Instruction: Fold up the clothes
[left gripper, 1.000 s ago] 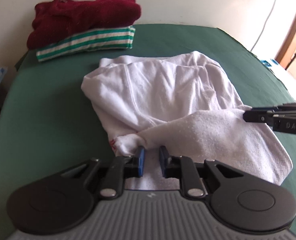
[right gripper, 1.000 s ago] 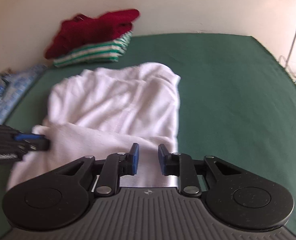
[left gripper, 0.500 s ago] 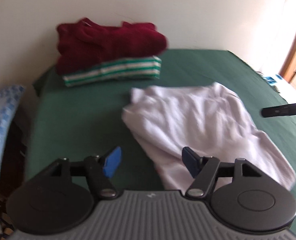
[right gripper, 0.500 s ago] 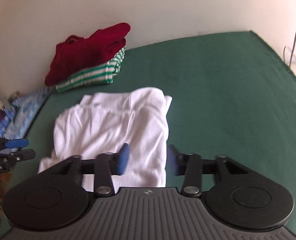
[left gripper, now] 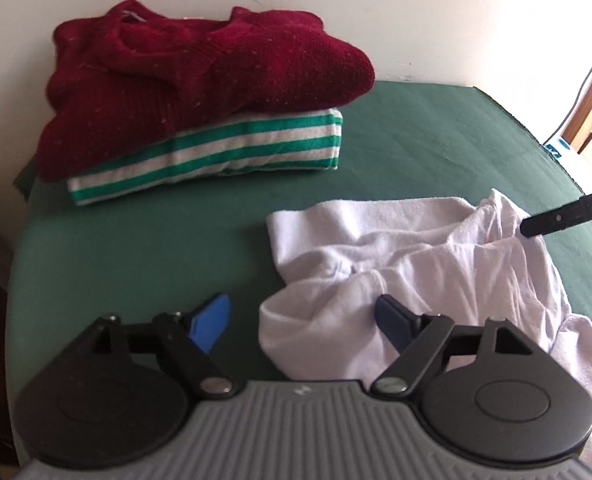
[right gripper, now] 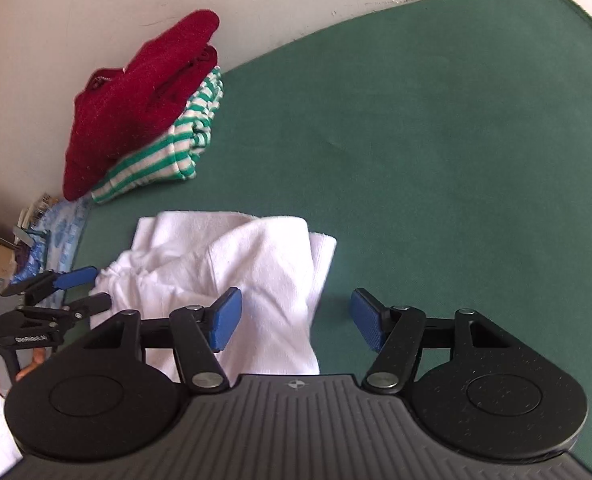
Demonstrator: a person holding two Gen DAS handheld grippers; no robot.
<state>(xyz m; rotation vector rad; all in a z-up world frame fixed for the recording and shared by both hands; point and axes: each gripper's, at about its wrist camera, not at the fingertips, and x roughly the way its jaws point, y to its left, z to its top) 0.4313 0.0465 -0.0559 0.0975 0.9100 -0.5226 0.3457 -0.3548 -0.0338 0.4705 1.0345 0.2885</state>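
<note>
A white garment [left gripper: 416,276] lies loosely folded and rumpled on the green table cover [left gripper: 155,248]; it also shows in the right wrist view [right gripper: 239,268]. My left gripper [left gripper: 302,320] is open, its jaws astride the garment's near left edge. My right gripper [right gripper: 296,320] is open over the garment's right edge. The right gripper's black finger [left gripper: 564,212] touches the garment's far right corner in the left wrist view. The left gripper [right gripper: 83,288] shows open at the garment's left side in the right wrist view.
A folded dark red sweater [left gripper: 199,76] sits on a folded green-and-white striped shirt [left gripper: 215,152] at the back left by the wall; the stack also shows in the right wrist view [right gripper: 143,100]. A blue patterned cloth [right gripper: 55,236] lies beyond the table's left edge.
Both grippers let go of the white garment and opened. Both then moved forward along it, toward the stack at the back. The garment now lies folded shorter.
</note>
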